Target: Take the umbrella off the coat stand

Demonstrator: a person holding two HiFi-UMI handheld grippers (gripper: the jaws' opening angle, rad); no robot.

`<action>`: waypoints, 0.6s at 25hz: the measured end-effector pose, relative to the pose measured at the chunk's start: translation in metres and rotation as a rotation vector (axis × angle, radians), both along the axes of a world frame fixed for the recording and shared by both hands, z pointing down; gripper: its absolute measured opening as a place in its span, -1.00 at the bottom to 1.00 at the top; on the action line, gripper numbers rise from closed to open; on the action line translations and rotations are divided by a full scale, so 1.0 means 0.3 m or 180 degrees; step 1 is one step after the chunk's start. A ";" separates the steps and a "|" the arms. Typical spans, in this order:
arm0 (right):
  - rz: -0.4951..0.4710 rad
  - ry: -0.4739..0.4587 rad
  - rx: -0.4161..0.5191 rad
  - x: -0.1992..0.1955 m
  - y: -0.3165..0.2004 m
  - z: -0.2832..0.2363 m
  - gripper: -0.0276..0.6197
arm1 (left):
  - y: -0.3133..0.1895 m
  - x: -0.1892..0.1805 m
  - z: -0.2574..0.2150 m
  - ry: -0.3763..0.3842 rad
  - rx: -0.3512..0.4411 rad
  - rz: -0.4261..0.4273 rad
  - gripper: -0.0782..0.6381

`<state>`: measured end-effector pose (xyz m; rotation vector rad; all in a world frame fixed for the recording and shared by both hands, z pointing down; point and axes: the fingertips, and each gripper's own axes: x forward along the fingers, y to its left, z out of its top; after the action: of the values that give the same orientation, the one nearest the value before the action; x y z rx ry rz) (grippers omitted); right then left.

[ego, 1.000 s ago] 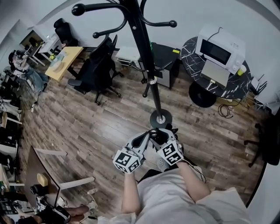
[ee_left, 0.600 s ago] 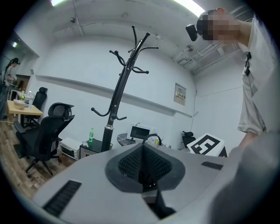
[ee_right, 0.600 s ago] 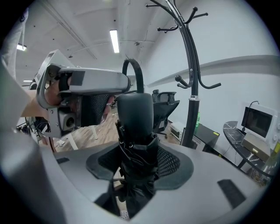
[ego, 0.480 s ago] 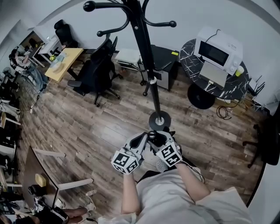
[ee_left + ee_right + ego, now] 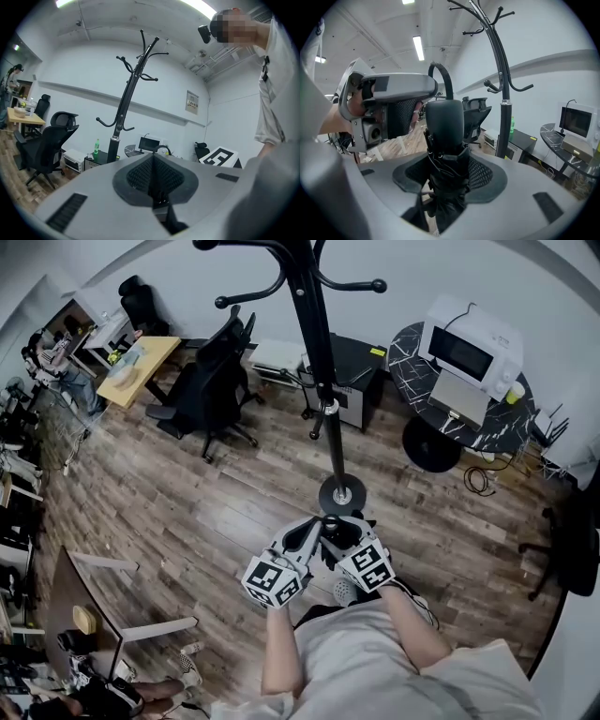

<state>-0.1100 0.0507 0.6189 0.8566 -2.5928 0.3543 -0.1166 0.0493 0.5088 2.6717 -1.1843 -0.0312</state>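
The black coat stand (image 5: 323, 381) rises from its round base (image 5: 341, 495) on the wood floor, and its hooks are bare. Both grippers sit close together in front of my body, just short of that base. My right gripper (image 5: 345, 532) is shut on a folded black umbrella (image 5: 445, 126), whose handle sticks up past the jaws (image 5: 447, 173). My left gripper (image 5: 312, 532) is shut at the umbrella's handle end. The thin black strap loop (image 5: 440, 77) arches right beside it. I cannot tell whether the strap is pinched. The stand (image 5: 126, 101) shows ahead in the left gripper view.
A black office chair (image 5: 211, 390) stands left of the stand and a black cabinet (image 5: 361, 371) behind it. A round dark table (image 5: 412, 381) carries a white microwave (image 5: 469, 343). A wooden desk (image 5: 141, 367) and a seated person (image 5: 56, 352) are far left.
The two grippers stay together in front of me with the umbrella between them. Only the head view has shifted slightly.
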 end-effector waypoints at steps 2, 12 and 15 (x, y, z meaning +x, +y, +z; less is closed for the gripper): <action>0.0018 -0.0077 -0.0026 0.005 -0.005 -0.010 -0.21 | -0.003 0.010 0.002 -0.0004 -0.0007 0.0005 -0.72; -0.0034 -0.0223 -0.0095 -0.003 0.014 -0.035 -0.21 | 0.003 0.003 -0.016 0.0049 0.0008 -0.0017 -0.72; -0.0105 -0.0203 -0.0081 -0.026 0.029 -0.037 -0.21 | 0.006 -0.022 -0.017 0.0074 0.0008 -0.0070 -0.72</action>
<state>-0.1178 0.0595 0.6077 0.8055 -2.6515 0.4105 -0.1232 0.0512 0.5038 2.6531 -1.2074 -0.0670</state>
